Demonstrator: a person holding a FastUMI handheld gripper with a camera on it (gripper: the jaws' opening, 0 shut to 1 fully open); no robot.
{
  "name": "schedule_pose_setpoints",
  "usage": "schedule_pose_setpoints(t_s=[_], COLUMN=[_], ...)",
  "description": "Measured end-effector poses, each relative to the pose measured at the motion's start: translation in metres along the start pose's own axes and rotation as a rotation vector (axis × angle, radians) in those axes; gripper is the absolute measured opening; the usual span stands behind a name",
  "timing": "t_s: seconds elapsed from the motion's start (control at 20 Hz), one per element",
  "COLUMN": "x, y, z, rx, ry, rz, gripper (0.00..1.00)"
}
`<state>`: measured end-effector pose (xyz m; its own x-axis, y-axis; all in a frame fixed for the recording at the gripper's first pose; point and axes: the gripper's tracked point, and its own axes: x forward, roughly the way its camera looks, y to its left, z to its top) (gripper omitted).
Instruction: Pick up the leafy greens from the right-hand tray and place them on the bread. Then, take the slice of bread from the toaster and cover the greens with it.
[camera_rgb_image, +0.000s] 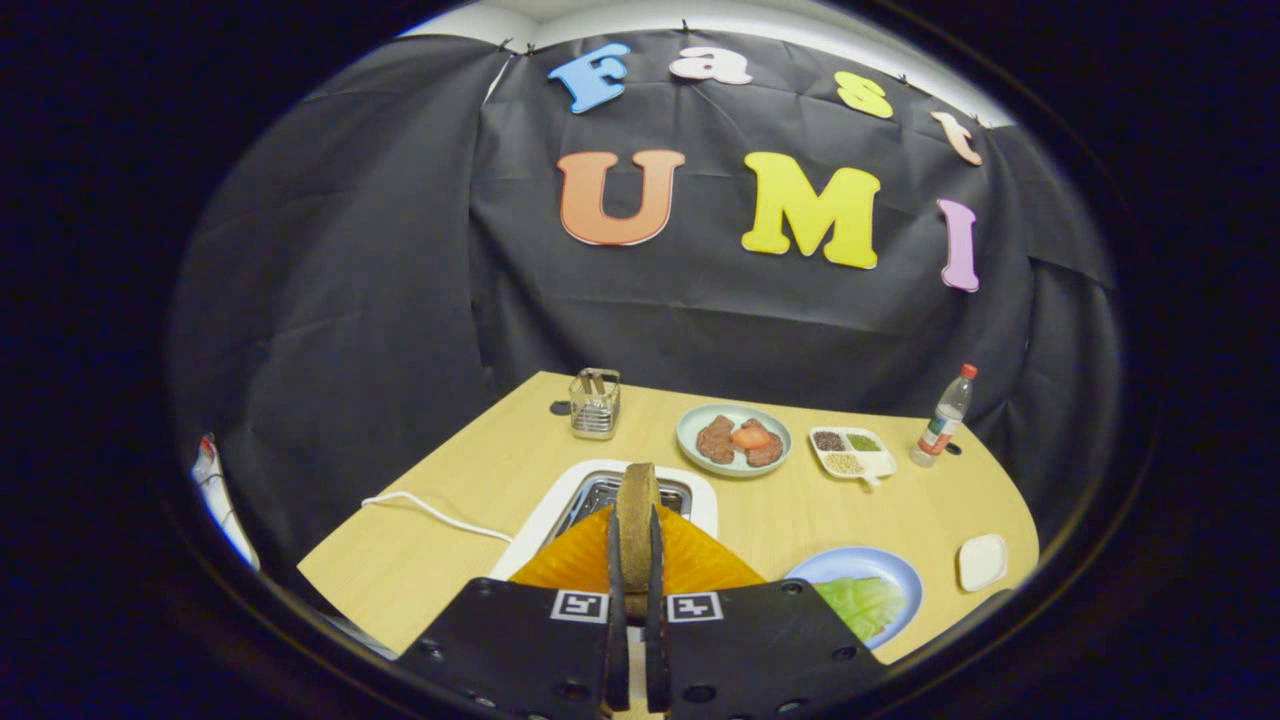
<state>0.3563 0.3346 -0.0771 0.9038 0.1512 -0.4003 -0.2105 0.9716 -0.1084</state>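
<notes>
My gripper (635, 530) is shut on a slice of brown bread (636, 505), held edge-on and upright between the two fingers, just above the white toaster (560, 510). The toaster's metal slots (600, 492) show behind the slice. To the right of the fingers lies a blue plate (900, 570) with pale green leafy greens (862, 603) on it; whether bread lies under the greens I cannot tell.
A white cord (430, 510) runs left from the toaster. Farther back stand a wire holder (594, 403), a green plate (690, 432) with meat and tomato, a divided white tray (880, 462) of seeds, and a bottle (943, 416). A small white dish (982, 561) sits near the right table edge.
</notes>
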Motion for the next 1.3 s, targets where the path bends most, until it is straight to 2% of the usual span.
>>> schedule_pose_setpoints(t_s=[0.3, 0.55, 0.75, 1.0, 1.3], x=[-0.044, -0.070, -0.069, -0.054, -0.028], y=[-0.014, -0.054, -0.094, -0.143, -0.163], z=[0.053, 0.080, 0.059, 0.007, -0.059], rx=[0.052, 0.060, 0.094, 0.136, 0.256], ry=[-0.092, -0.158, -0.137, -0.064, 0.050], rz=[0.018, -0.026, -0.073, -0.130, -0.113], gripper=[0.07, 0.07, 0.07, 0.07, 0.07])
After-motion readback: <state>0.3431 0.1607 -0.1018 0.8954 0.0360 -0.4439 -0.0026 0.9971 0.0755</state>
